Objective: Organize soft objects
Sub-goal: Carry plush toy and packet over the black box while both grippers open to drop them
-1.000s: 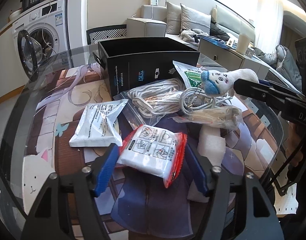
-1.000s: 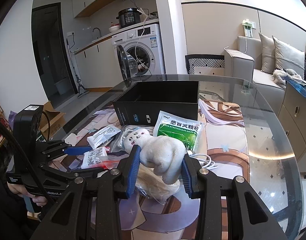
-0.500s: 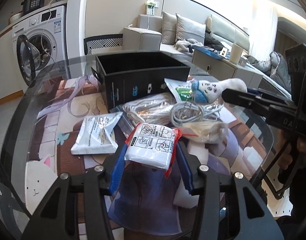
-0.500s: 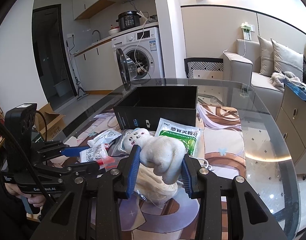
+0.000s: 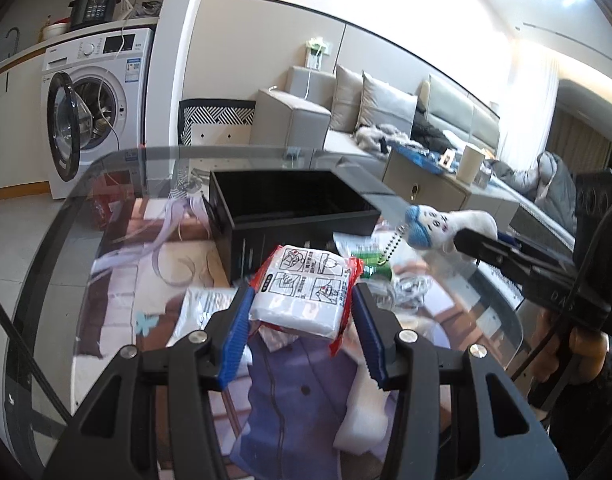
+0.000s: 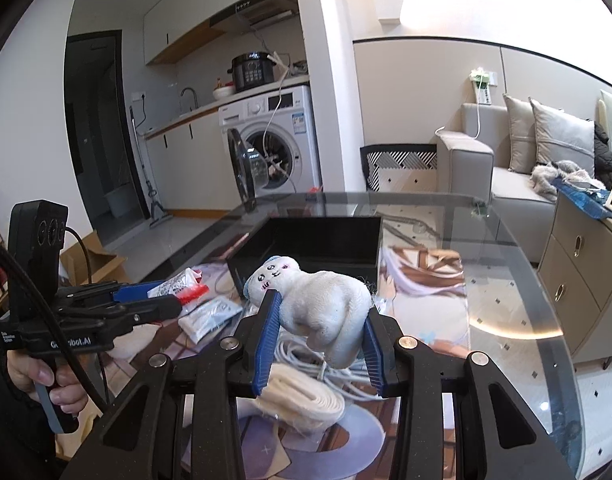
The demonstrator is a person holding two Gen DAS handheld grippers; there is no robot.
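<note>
Right up close, the left gripper is clamped on the red-edged white packet, held above the table, while the right gripper squeezes the white plush toy, also in the air. Below them a coiled white cord and another white pouch lie loose on the glass table, so the sorting looks barely begun. Further back sits the black box, open-topped, and what shows of its inside looks empty. Both held items seem bound for it.
</note>
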